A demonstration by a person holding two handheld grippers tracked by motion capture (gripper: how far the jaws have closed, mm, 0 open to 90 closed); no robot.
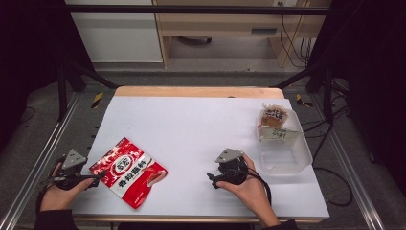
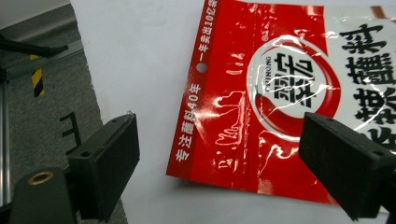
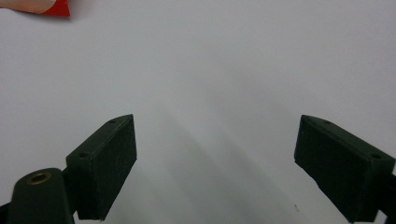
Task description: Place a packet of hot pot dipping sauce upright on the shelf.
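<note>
High view: a white table surface fills the middle of the frame, with a wooden edge along its far side. At the lower left lies a red sauce packet with white panels and black characters, flat on the table and turned at a slant. Just to its left, at the table's near left corner, a hand holds the left gripper, its jaws pointing toward the packet's left edge. At lower centre-right, another hand holds the right gripper on bare table, well apart from the packet. At the right edge of the table stands a clear plastic tub; a small wrapped snack leans at its far end.

Left gripper view: the two black jaws rise from the bottom corners, spread wide — nothing is pinched between them. The red packet fills the upper right and centre of the frame, its glossy corner lying between the jaws on the white table; the right jaw overlaps its lower edge in the frame, though contact cannot be told. Grey floor shows at the far left.

Right gripper view: the jaws stand wide apart over plain white table — empty. A red corner of the packet peeks in at the upper left.
</note>
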